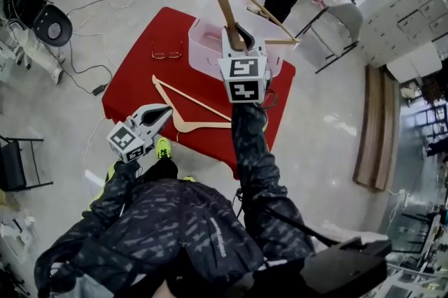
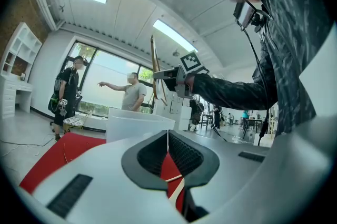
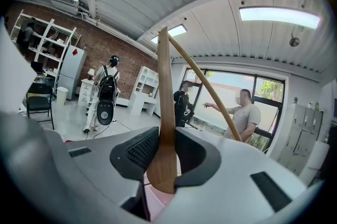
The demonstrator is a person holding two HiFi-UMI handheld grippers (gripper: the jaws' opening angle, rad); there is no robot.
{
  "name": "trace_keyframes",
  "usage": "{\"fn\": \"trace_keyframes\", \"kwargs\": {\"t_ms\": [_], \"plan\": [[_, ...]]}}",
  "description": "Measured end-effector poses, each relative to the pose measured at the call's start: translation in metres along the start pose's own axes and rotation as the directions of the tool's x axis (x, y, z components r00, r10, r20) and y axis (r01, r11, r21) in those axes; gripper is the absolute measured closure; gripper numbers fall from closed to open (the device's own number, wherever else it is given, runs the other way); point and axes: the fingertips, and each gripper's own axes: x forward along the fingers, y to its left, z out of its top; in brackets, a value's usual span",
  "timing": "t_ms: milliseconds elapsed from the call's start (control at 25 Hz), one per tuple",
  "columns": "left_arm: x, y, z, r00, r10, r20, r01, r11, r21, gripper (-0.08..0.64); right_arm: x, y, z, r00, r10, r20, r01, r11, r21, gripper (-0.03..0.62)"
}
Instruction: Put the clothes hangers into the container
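Holding the left gripper [image 1: 164,112] [image 2: 168,136] closed on nothing at the tabletop's [image 1: 136,83] near edge, beside the flat hanger [image 1: 190,115]. Pinching the raised hanger [image 1: 225,1] [image 3: 164,86] by one arm's tip in the right gripper [image 1: 238,33] [image 3: 162,160], above the container [image 1: 201,45] at the far right corner. Likely risking pivoting, snagging the rim, or slipping free.

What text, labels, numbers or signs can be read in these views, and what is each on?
No readable words or numbers in any view.
Right cube, on the right gripper: black-and-white square markers, no letters.
Left cube, on the left gripper: same kind of markers, no letters.
Back of the person's jacket: a short line of pale print, too small to read.
Clothes hanger in the right gripper: no print visible.
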Motion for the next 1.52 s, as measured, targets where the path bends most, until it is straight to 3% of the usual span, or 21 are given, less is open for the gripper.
{"fn": "trace_keyframes", "kwargs": {"t_ms": [560,960,1520], "plan": [[0.029,0.072,0.016,0.998,-0.037,-0.041,0.037,0.999,-0.006,0.548,0.097,-0.034,-0.015,0.999,-0.03,-0.035,0.033,0.996,0.082,0.489],[0.039,0.128,0.005,0.996,-0.05,-0.077,0.048,0.998,-0.032,0.548,0.165,-0.041,-0.065,0.992,-0.028,-0.127,0.047,0.987,0.151,0.489],[0.041,0.148,0.0,0.993,-0.076,-0.092,0.071,0.996,-0.06,0.548,0.189,-0.027,-0.112,0.971,0.03,-0.236,0.02,0.978,0.207,0.488]]}}
